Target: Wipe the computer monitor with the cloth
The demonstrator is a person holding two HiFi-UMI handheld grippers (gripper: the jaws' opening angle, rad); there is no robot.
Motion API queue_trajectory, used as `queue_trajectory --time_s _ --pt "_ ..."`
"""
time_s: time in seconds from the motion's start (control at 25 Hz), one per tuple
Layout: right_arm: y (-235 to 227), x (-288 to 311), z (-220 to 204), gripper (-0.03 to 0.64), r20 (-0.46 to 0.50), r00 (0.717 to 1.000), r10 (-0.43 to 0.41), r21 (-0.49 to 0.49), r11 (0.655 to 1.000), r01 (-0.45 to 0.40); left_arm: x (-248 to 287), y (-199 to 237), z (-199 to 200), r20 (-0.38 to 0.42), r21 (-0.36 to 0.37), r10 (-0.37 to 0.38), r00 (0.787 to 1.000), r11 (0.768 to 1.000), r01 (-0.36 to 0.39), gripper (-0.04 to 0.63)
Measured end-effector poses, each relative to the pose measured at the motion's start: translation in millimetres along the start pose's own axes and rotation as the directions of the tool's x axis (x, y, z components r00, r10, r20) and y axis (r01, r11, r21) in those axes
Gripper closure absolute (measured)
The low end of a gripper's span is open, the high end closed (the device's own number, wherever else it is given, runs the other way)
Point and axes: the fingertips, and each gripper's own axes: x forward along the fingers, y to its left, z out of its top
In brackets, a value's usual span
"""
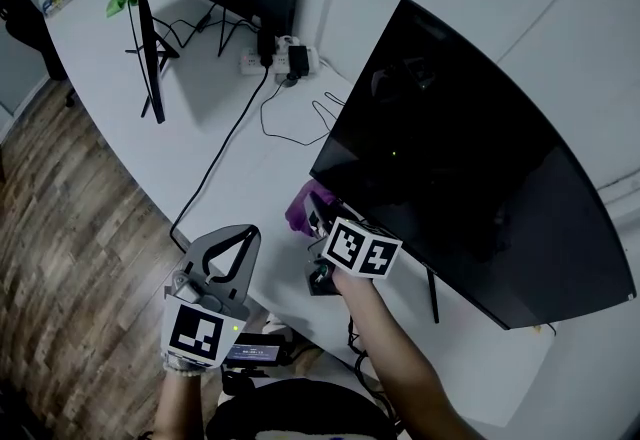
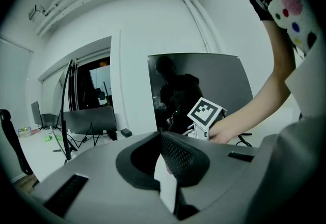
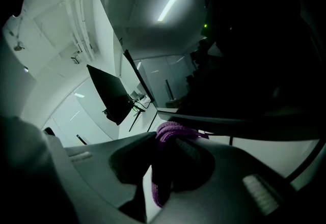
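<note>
A white desk point(image 1: 120, 58) is seen beneath the large dark monitor point(image 1: 470, 148), which is stood on it. The right gripper point(image 1: 314, 212) is held at the monitor's lower left corner, its jaws clamped on the purple cloth point(image 1: 298, 208), which is bunched just beside that corner. The left gripper point(image 1: 246, 231) is held further left of the monitor, apart from it, its jaws brought together with nothing between them.
</note>
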Motion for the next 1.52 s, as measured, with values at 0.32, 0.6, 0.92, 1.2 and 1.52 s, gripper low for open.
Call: queue_trajectory --time_s 0.32,0.6,0.92,1.2,1.52 --pt "15 19 2 0.537 0.014 0.999 0.032 0.077 0.996 -0.033 -6 4 -6 -0.006 0.007 0.006 1.0 1.0 -0.006 0.589" --pt "33 28 12 0.537 0.084 0.994 0.076 0.219 0.971 -0.093 -11 8 -8 -0.01 -0.007 0.016 1.0 1.0 -0.016 0.589" --pt "43 25 24 0.538 0.143 0.986 0.08 0.26 0.959 -0.116 -16 10 -6 -0.005 0.0 0.023 1.0 1.0 -0.023 0.59" --pt "61 14 48 0.538 0.204 0.972 0.12 0.237 0.957 -0.168 -19 8 -2 -0.005 0.004 0.023 1.0 1.0 -0.023 0.589" --pt "76 2 74 0.538 0.247 0.957 0.152 0.218 0.953 -0.208 -19 4 3 0.009 -0.001 0.025 1.0 1.0 -0.025 0.591"
